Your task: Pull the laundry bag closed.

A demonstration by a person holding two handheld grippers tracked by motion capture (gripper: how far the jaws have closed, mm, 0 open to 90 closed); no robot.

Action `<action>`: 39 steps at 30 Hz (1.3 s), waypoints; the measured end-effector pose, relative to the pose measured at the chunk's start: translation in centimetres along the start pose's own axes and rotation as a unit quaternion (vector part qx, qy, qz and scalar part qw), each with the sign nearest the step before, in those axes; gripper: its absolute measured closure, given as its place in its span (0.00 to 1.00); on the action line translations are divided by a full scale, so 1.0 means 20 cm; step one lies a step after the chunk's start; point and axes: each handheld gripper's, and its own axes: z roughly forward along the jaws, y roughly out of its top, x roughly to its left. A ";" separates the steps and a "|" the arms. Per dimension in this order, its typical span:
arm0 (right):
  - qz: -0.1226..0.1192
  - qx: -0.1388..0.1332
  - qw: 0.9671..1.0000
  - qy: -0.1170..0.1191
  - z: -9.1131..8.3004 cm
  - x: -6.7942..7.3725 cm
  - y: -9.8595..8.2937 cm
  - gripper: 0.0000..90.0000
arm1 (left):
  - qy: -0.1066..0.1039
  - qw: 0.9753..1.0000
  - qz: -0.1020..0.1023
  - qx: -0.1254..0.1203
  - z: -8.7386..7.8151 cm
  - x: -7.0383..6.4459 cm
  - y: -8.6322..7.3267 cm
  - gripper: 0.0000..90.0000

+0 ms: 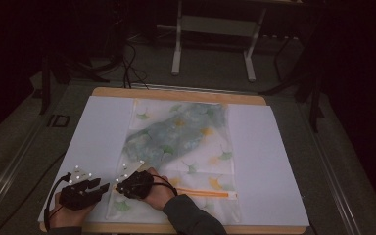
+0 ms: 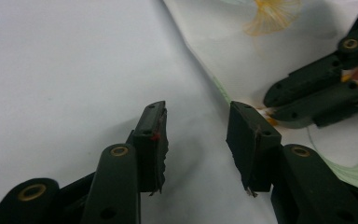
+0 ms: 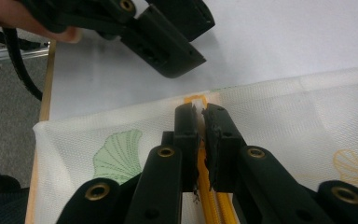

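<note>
A white mesh bag (image 1: pixel 201 152) printed with ginkgo leaves lies flat on the white sheet, with a grey-green cloth (image 1: pixel 178 128) inside its far half. An orange zipper (image 1: pixel 206 193) runs across its near part. My right gripper (image 1: pixel 119 187) (image 3: pixel 202 116) is at the zipper's left end, shut on the pale zipper pull (image 3: pixel 196 101), and the orange zipper tape (image 3: pixel 209 196) runs under its jaws. My left gripper (image 1: pixel 103 187) (image 2: pixel 196 135) stands open just left of the bag's edge (image 2: pixel 200 63), over bare sheet, nothing between its pads. Its tips nearly meet the right gripper (image 2: pixel 307 95).
The white sheet (image 1: pixel 269 161) covers a wooden table whose edge (image 1: pixel 176 92) shows at the far side. Beyond it stand a white-legged frame (image 1: pixel 213 36) and cables (image 1: pixel 132 63) on the dark floor. A metal rail (image 1: pixel 10 156) runs along the left.
</note>
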 end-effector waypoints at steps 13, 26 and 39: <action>-0.003 -0.003 1.000 -0.006 -0.02 0.00 0.01 0.94 | -0.037 0.999 0.020 0.008 -0.01 -0.07 -0.01 0.63; -0.009 -0.009 1.000 -0.012 -0.06 -0.01 0.02 0.94 | -0.083 0.996 0.018 0.035 0.07 -0.07 0.02 0.66; -0.024 -0.014 0.999 -0.019 -0.11 -0.01 0.06 0.94 | -0.113 0.993 0.012 0.040 0.10 -0.05 0.05 0.73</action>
